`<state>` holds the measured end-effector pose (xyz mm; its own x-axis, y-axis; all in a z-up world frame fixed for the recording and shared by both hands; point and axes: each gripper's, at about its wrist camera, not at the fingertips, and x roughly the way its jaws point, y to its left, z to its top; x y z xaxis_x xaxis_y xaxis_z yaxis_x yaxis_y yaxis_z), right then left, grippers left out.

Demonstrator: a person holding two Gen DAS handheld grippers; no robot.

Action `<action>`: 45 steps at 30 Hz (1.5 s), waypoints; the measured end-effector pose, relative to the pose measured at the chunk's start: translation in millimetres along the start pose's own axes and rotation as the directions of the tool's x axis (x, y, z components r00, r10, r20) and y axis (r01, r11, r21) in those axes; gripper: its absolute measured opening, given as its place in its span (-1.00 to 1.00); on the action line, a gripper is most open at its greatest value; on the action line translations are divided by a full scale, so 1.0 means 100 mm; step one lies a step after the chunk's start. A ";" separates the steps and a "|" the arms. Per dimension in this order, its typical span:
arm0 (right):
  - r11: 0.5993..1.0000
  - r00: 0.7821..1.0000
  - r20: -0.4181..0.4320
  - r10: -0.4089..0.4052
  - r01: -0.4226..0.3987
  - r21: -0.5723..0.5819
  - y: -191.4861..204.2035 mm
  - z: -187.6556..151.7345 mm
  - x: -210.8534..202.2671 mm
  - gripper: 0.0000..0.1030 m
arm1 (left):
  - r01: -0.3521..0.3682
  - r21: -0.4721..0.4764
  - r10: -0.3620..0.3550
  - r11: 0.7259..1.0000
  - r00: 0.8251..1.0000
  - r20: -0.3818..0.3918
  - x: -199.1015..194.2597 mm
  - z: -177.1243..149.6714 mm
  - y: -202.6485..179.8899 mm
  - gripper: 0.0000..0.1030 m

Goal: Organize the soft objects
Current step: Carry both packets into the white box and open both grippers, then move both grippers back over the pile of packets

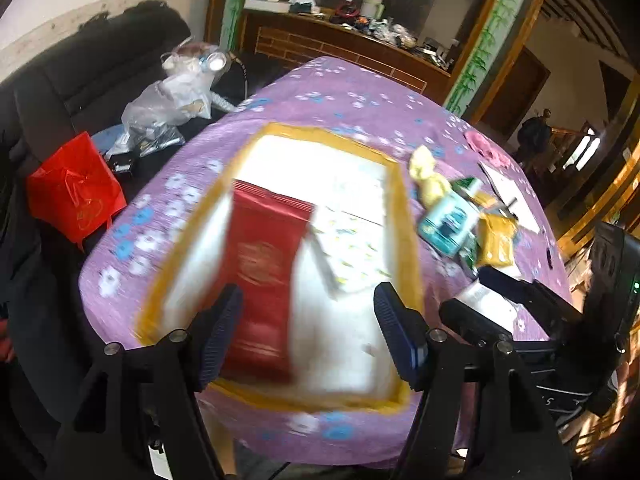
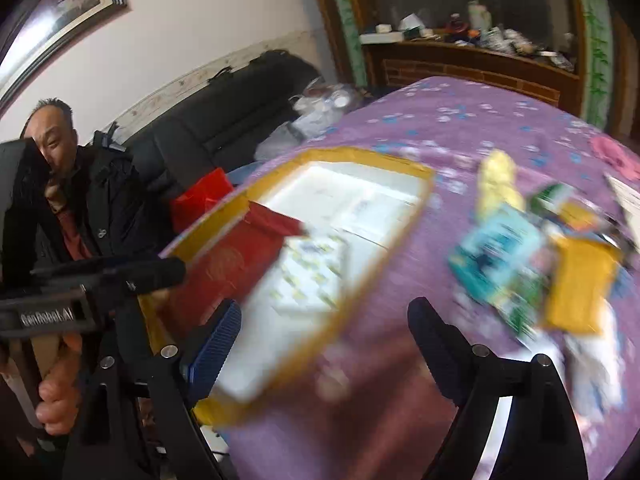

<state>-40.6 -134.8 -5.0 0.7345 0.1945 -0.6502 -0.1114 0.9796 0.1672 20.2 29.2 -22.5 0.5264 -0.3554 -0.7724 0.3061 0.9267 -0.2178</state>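
Observation:
A yellow-rimmed white box (image 1: pixel 328 134) (image 2: pixel 360 156) sits on a purple floral cloth. Inside it lie a red packet (image 1: pixel 260 264) (image 2: pixel 228 264) and a white patterned packet (image 1: pixel 352 248) (image 2: pixel 312 268). To the right of the box is a pile of soft packs: a teal one (image 1: pixel 448 228) (image 2: pixel 496 256), a mustard one (image 1: pixel 494 244) (image 2: pixel 580 284) and a pale yellow one (image 1: pixel 426 176) (image 2: pixel 498 180). My left gripper (image 1: pixel 310 332) hangs open over the box's near end, above the red packet. My right gripper (image 2: pixel 326 340) is open over the box's right rim, holding nothing.
A pink item (image 1: pixel 484 146) and papers lie at the cloth's far right. A red bag (image 1: pixel 76 192) and a clear plastic bag (image 1: pixel 172 96) rest on the black sofa at left. A person (image 2: pixel 100 200) sits at the left. A cluttered wooden cabinet (image 1: pixel 344 40) stands behind.

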 end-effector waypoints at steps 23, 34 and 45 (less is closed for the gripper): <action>0.939 0.985 -0.115 -0.126 0.156 0.307 -1.56 -1.08 -0.72 0.72 | 0.062 0.170 -0.036 0.984 0.988 -0.152 0.89 -0.56 -1.57 0.74; 0.943 0.989 -0.118 -0.084 0.117 0.313 -1.63 -1.14 -0.68 0.83 | 0.046 0.285 -0.010 0.957 0.992 -0.124 0.91 -0.72 -1.72 1.00; 0.935 0.995 -0.086 -0.050 0.077 0.347 -1.63 -1.11 -0.74 0.61 | 0.194 0.215 -0.164 0.957 0.975 -0.150 0.81 -0.65 -1.54 0.90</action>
<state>-150.7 -303.2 -66.4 0.6791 0.1485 -0.7189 0.1847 0.9132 0.3631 -35.3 -134.8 -90.4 0.3443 -0.4806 -0.8065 0.5658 0.7917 -0.2302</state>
